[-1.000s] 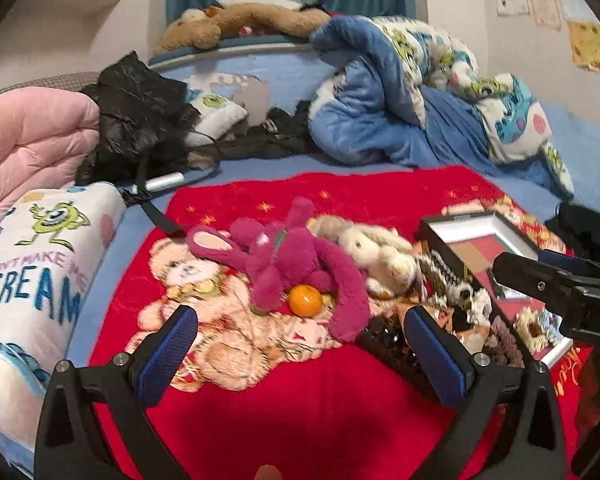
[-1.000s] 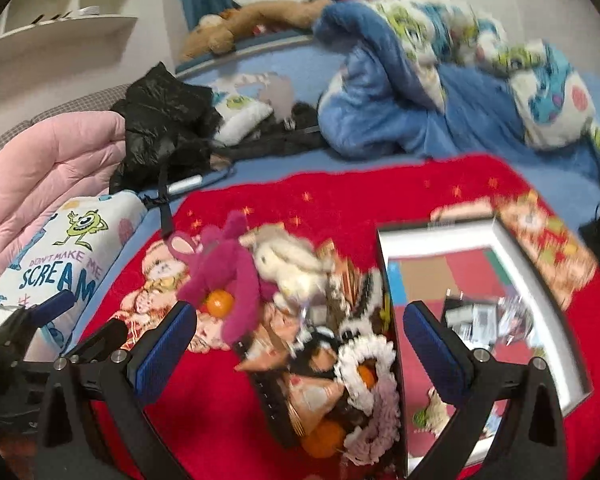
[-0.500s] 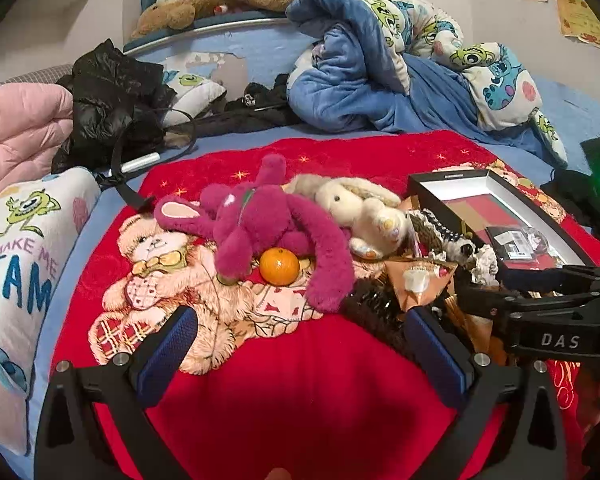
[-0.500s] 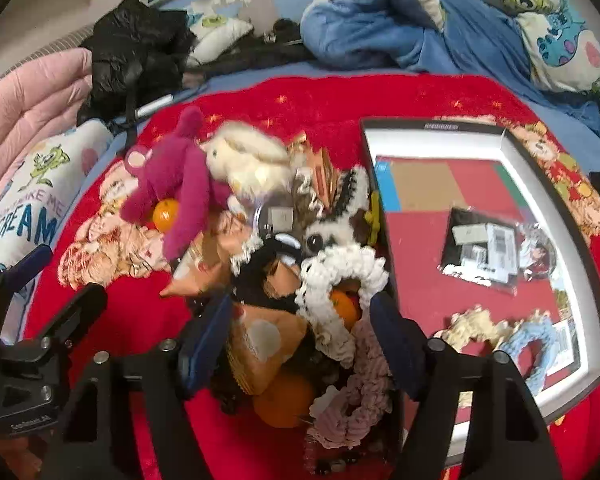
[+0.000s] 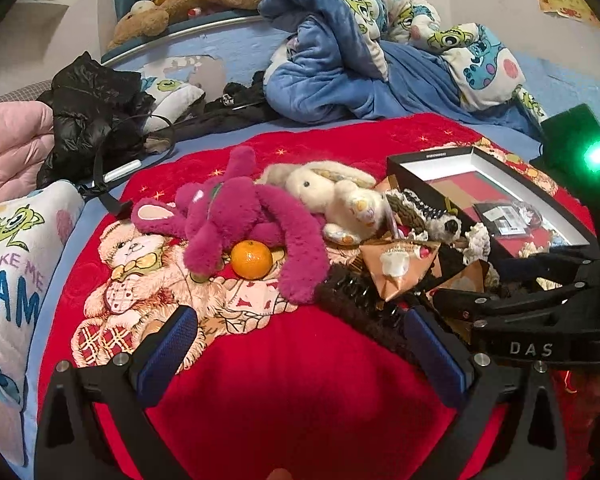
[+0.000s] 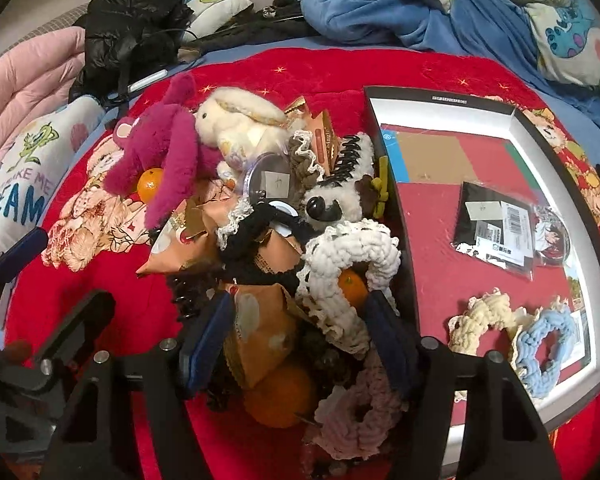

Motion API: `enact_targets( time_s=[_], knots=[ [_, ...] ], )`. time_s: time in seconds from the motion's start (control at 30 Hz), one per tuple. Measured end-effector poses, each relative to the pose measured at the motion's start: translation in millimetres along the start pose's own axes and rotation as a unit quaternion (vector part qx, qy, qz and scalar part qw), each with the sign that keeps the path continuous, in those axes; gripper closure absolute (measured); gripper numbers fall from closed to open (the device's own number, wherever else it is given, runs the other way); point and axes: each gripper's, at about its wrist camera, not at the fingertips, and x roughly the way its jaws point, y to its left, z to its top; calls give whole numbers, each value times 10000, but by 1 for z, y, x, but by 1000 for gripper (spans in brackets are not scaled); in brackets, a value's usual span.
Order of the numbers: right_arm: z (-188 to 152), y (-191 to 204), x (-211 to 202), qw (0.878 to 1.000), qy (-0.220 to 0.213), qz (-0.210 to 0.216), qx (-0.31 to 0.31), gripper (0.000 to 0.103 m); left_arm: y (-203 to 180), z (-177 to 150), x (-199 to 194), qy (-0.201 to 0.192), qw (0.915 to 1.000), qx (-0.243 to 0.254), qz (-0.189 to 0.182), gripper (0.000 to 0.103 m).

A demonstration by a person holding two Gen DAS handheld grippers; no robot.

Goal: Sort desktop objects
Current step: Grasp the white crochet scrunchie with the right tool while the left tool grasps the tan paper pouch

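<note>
A heap of small things lies on a red blanket [image 5: 300, 380]: a magenta plush rabbit [image 5: 236, 216], a cream plush rabbit [image 5: 332, 196], a tangerine [image 5: 252, 258], tan snack packets [image 6: 260, 320], a white crochet scrunchie [image 6: 352, 256] and a pink scrunchie [image 6: 356, 412]. A black-rimmed box [image 6: 580, 184] holds cards and two scrunchies. My left gripper [image 5: 300, 356] is open and empty, short of the tangerine. My right gripper [image 6: 296, 344] is open, its fingers astride a snack packet and the white scrunchie in the heap.
A blue duvet [image 5: 340, 64] and a black jacket [image 5: 92, 108] lie behind the blanket. A pink quilt [image 5: 8, 152] and a printed pillow [image 5: 12, 264] are at the left. More tangerines [image 6: 280, 404] sit in the heap near my right gripper.
My right gripper has dropped lower into the heap and its fingers have narrowed. My left gripper has edged closer to the plush toys, still open.
</note>
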Motion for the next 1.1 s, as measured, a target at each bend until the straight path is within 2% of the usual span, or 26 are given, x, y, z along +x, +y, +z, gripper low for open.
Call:
enact_targets(
  time_s=[0.2,0.3,0.33,0.37,0.43,0.73,0.9,1.1],
  knots=[
    [-3,11,7,9980,-102,-436,-446,38,3,-2,0,-3,10000,-23,-3,0],
    [-4,9,6,9980,-151,-395,-478,39,5,-2,-1,-21,10000,-53,14,0],
    [-4,8,6,9981,-151,-362,-482,41,6,-2,-2,-27,10000,-68,10,0],
    [-4,7,6,9983,-129,-341,-461,50,6,-1,-2,-38,10000,-85,4,0],
    [-5,6,7,9982,-15,-392,-444,56,7,-1,-3,-62,9999,-100,4,0],
    [-3,-10,-8,9995,-223,204,62,76,3,1,-1,-61,10000,-61,-44,0],
    [2,-16,-19,9983,-388,340,253,78,-10,8,10,-56,9999,104,-36,0],
    [4,-33,-41,9941,-692,590,590,84,-23,18,31,58,9997,81,-242,0]
  ],
)
